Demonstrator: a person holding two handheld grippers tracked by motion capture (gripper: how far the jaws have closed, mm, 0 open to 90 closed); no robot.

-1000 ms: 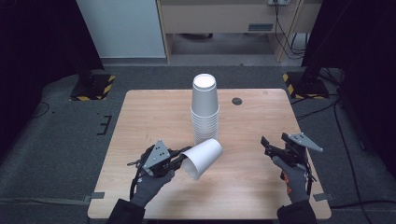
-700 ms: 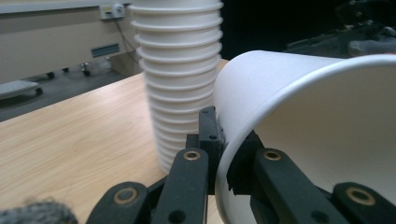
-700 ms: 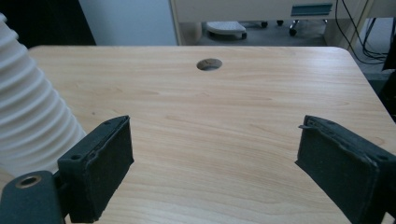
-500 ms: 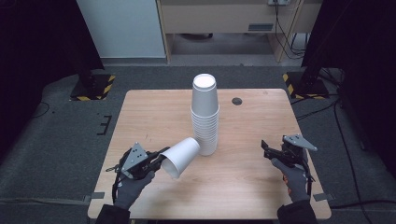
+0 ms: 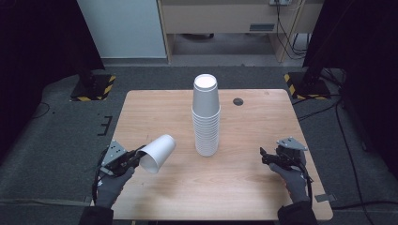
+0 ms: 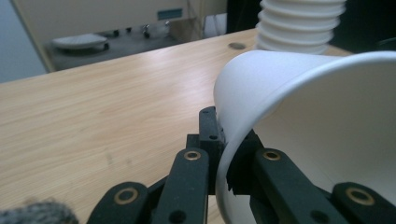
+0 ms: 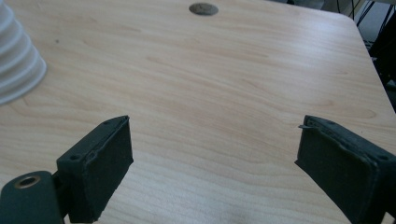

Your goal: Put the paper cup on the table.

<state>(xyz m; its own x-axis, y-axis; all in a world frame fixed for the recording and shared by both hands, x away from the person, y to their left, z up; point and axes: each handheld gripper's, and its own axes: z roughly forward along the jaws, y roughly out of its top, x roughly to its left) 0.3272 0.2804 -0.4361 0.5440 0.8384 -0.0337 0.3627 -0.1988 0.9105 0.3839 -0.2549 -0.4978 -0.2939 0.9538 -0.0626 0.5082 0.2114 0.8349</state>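
From the high view, the left tongs (image 5: 133, 158) are gripping a single white paper cup (image 5: 157, 152) by its rim at the near left of the desk (image 5: 263, 187). The cup is lying tilted on its side in the air, its open mouth facing the near edge and its base pointing up toward the middle of the desk. A gloved hand (image 5: 112, 183) is holding these tongs. Just beside the cup, at the centre of the desk, a tall stack of cups (image 5: 206, 117) is standing upside down – the two are apart, not touching. The right tongs (image 5: 264, 157) are hovering at the near right, well apart from the stack. A small dark disc (image 5: 238, 101) is lying beyond the stack.

In the left gripper view, the jaws are pinching the cup's thin wall (image 6: 299, 107) – one pad outside, one inside the mouth – and the ribbed rims of the stack (image 6: 299, 28) are showing behind it.

In the right gripper view, the jaws are standing wide apart with bare wood between them (nothing held); the bottom edge of the stack (image 7: 16, 65) is sitting at the upper left and the disc (image 7: 203, 8) is lying far ahead.
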